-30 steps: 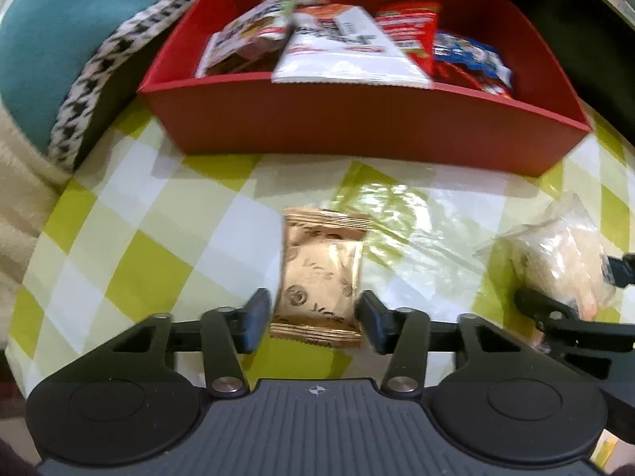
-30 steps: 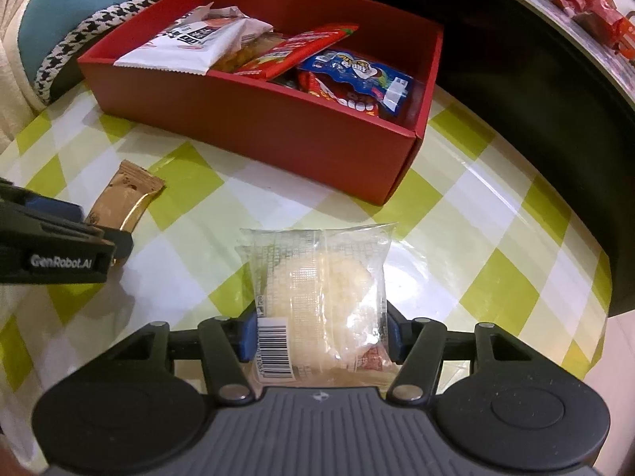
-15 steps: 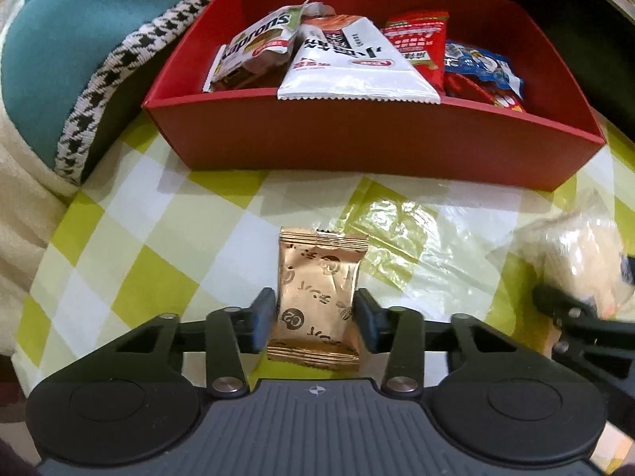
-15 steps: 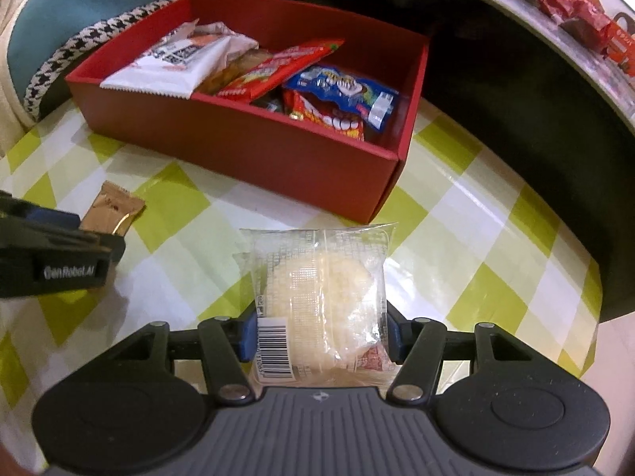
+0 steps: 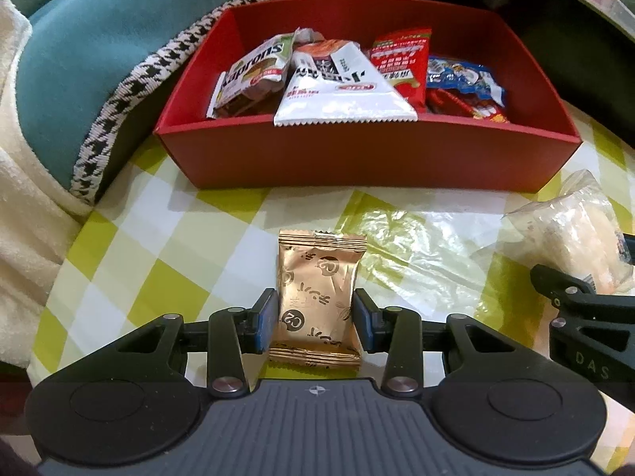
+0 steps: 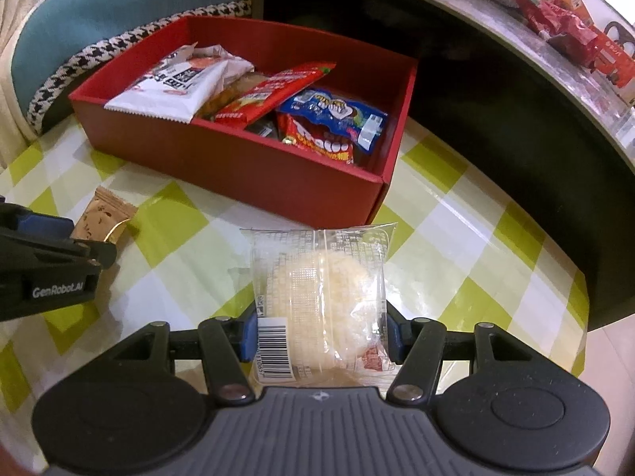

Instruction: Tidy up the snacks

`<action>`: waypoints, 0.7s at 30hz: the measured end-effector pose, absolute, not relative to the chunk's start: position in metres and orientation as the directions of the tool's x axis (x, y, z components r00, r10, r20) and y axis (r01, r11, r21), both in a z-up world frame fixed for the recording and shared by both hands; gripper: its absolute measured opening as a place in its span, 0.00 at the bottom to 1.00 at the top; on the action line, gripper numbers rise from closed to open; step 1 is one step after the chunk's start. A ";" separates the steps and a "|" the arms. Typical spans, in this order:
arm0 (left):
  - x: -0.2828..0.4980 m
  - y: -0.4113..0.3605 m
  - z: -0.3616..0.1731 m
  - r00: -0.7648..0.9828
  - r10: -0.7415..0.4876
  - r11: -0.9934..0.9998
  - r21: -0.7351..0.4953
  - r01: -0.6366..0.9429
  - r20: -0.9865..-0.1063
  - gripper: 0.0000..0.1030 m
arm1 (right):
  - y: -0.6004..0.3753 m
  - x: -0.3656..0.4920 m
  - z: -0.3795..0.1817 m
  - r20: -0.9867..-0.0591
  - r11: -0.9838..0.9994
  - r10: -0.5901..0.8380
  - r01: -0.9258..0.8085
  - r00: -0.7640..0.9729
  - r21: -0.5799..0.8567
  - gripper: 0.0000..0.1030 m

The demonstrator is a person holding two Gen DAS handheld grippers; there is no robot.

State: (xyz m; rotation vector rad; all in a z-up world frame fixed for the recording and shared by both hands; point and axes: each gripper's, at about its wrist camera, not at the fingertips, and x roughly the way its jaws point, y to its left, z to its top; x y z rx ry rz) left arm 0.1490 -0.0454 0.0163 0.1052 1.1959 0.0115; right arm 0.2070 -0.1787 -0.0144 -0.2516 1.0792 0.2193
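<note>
Left tongs (image 5: pixel 314 319) are closed on the gold snack packet (image 5: pixel 316 297), pads pressing both its sides, above the checked table (image 5: pixel 131 261). Right tongs (image 6: pixel 320 335) grip the clear rice-cracker bag (image 6: pixel 321 297) at its two edges. The red box (image 6: pixel 238 166) w/ other snacks stands just behind both, approx. in the middle.

Lighting: bright, even indoor; white glare on glossy table (image 6: pixel 468 214) at centre right. Fisheye-bent edges; dark corners.
</note>
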 end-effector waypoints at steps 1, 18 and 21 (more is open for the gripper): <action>0.148 -0.046 0.019 0.373 0.064 0.995 0.088 0.048 -0.926 0.47 | -0.179 0.206 -0.013 -0.887 0.951 0.054 -0.296 0.458 -0.095 0.59; 0.140 -0.046 0.050 0.457 0.052 0.995 0.086 0.054 -0.888 0.48 | -0.180 0.199 0.014 -0.840 0.954 0.073 -0.282 0.537 -0.097 0.59; 0.140 -0.047 0.054 0.471 0.054 0.994 0.090 0.055 -0.880 0.48 | -0.179 0.199 0.019 -0.830 0.954 0.078 -0.283 0.552 -0.098 0.59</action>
